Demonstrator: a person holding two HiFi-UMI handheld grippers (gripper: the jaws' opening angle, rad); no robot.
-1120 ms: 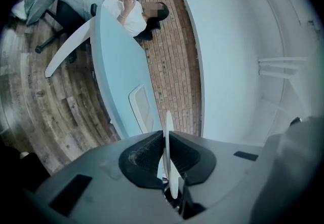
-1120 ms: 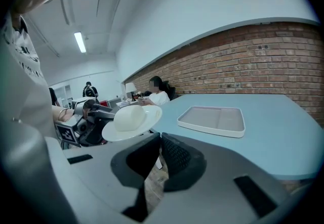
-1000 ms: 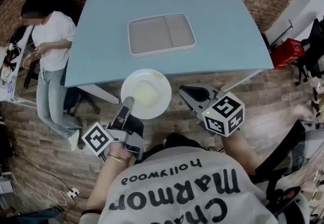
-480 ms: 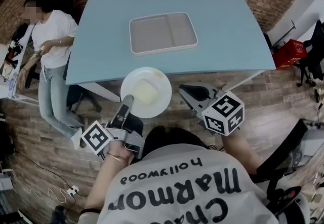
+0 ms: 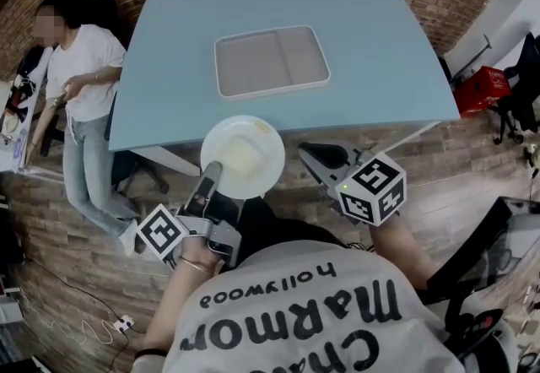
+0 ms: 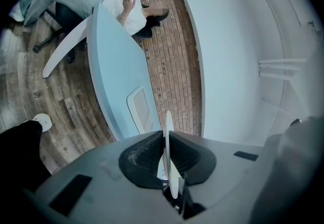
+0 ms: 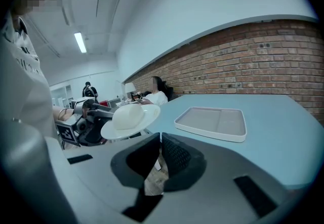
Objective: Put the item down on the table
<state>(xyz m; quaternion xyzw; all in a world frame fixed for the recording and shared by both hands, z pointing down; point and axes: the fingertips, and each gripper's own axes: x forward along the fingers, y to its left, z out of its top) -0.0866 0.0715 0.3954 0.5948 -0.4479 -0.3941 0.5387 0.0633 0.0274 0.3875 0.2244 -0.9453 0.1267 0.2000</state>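
A white plate (image 5: 245, 156) with a pale, soft lump (image 5: 242, 154) on it hangs in the air just off the near edge of the light blue table (image 5: 169, 67). My left gripper (image 5: 213, 170) is shut on the plate's near rim. In the left gripper view the plate (image 6: 168, 132) stands edge-on, pinched between the jaws of that gripper (image 6: 167, 159). My right gripper (image 5: 305, 152) hovers to the plate's right, shut and holding nothing. In the right gripper view the plate (image 7: 132, 122) and its lump (image 7: 126, 115) float left of the closed right gripper (image 7: 161, 143).
A grey two-compartment tray (image 5: 270, 61) lies in the middle of the table. A person (image 5: 84, 84) stands at the table's left end. A red crate (image 5: 477, 86) sits on the floor at the far right, and a chair base (image 5: 139, 167) pokes out under the table's left corner.
Both grippers and the plate have kept their places. The person at the left has shifted stance a little.
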